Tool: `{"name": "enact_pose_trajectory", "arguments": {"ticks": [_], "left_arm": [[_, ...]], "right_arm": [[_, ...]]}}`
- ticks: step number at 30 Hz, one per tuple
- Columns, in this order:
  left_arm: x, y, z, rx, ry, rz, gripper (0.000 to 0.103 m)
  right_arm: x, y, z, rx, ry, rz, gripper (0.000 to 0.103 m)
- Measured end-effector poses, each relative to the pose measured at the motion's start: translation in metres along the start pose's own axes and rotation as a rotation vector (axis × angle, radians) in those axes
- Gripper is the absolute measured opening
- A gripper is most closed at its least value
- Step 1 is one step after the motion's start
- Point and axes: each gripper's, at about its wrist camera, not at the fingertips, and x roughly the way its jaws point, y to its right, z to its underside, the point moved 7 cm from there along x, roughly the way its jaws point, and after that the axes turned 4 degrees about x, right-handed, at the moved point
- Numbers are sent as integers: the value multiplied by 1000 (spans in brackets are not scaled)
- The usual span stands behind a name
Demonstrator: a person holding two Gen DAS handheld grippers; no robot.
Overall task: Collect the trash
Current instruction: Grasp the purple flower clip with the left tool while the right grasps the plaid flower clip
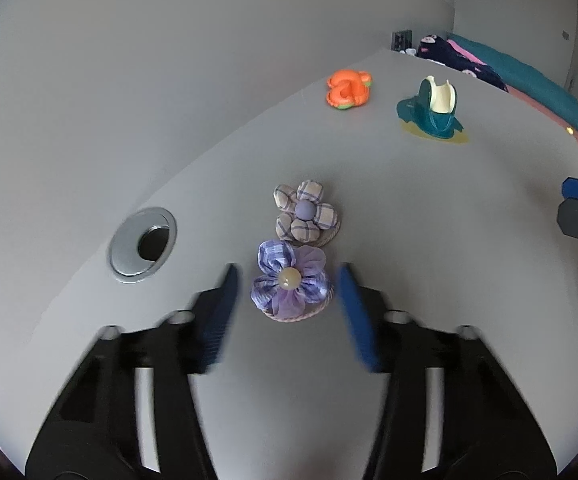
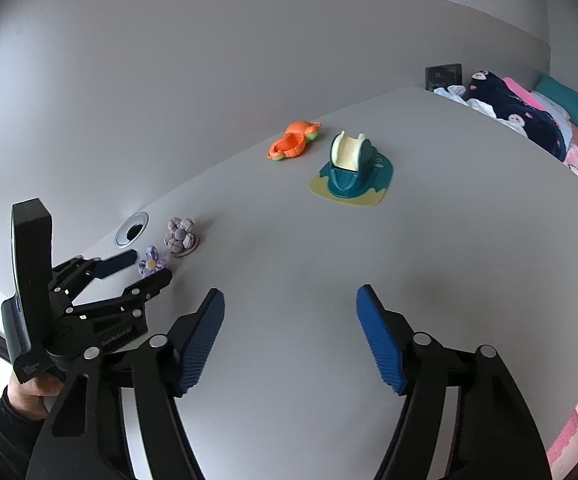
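A purple fabric flower on a hair band (image 1: pixel 289 280) lies on the pale grey table (image 1: pixel 429 248). My left gripper (image 1: pixel 288 269) is open, with one blue finger on each side of the flower and a gap on both sides. A plaid beige fabric flower (image 1: pixel 305 216) lies just beyond it, touching it. In the right wrist view the left gripper (image 2: pixel 151 266) shows at the left, around the purple flower (image 2: pixel 153 261), with the plaid flower (image 2: pixel 181 236) behind. My right gripper (image 2: pixel 291 290) hangs open over bare table with nothing between its fingers.
An orange plastic toy (image 1: pixel 347 90) and a teal and cream toy on a yellow base (image 1: pixel 435 108) stand farther back. A metal cable grommet (image 1: pixel 142 244) sits in the table at the left. Bedding (image 2: pixel 529 116) lies beyond the table's right edge. A wall runs behind.
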Motion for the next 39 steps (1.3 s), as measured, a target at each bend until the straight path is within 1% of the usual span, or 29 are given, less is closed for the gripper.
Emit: {"name": "enact_pose_trajectory", "arguments": {"ticks": [2,3,7,8,10,12,13,16,18,21,23,27,31,34,39], "left_arm": [[1,-5,0,-19,-1,24,33],[2,-6,0,-21,-3,30,33],[2,-9,1,-13,-1,35,19],[2,-11,2,-5,-1,17,17],[0,-15,3,5,-13,-11,16],[-2,-22,5,-22,-25,2,15],[-3,-25,5,-27,-27,-3,15],[-4,-33,5,-38,-30,-3,15],[-7,-40,5,-45,-25,-11,15],[-9,-48,3,-61,-17,-12,15],[-9,-56,3,-69,-17,-35,15],[-9,-68,7,-101,-22,-45,15],[-9,-76,8,-117,-23,-45,15],[-9,-75,9,-121,-24,-40,14],[-10,-66,6,-104,-19,-23,14]], "right_arm": [[4,-5,-3,4,2,-9,64],[6,-8,-5,3,5,-11,63],[18,-26,-10,-24,-4,-16,63],[24,-34,-11,-38,-10,-21,63],[33,-45,-13,-52,-18,-21,63],[47,-57,-17,-64,-30,-29,62],[54,-63,-19,-71,-34,-27,60],[77,-81,-24,-103,-51,-6,56],[93,-91,-26,-110,-64,6,54],[107,-100,-28,-116,-68,12,54],[114,-104,-28,-120,-72,22,54],[126,-113,-28,-151,-81,45,53],[128,-118,-27,-197,-78,66,23],[119,-121,-20,-207,-75,47,20],[90,-108,-10,-160,-73,-13,20]]}}
